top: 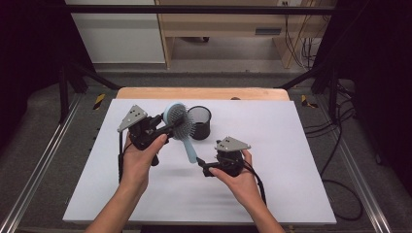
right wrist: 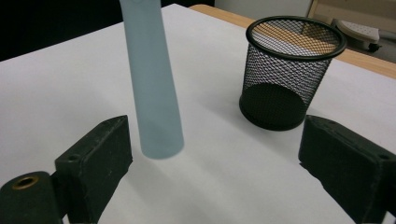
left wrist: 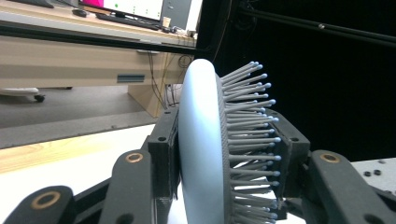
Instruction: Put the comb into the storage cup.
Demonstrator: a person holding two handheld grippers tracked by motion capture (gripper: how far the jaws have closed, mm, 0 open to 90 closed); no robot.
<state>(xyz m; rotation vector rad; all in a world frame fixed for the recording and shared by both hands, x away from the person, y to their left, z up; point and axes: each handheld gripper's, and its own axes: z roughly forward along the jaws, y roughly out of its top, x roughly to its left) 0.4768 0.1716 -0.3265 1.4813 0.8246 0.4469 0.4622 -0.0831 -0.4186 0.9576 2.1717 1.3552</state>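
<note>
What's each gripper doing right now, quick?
Left gripper: closed on the hairbrush, clamping its head.
Right gripper: open, holding nothing; the brush handle hangs just ahead of it.

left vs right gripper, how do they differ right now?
The left gripper is shut on the hairbrush, jaws clamping its head; the right gripper is open with jaws wide apart, holding nothing. The left gripper sits nearer the mesh cup; the right gripper sits by the brush's handle end. Both are hand-held over the white table.
</note>
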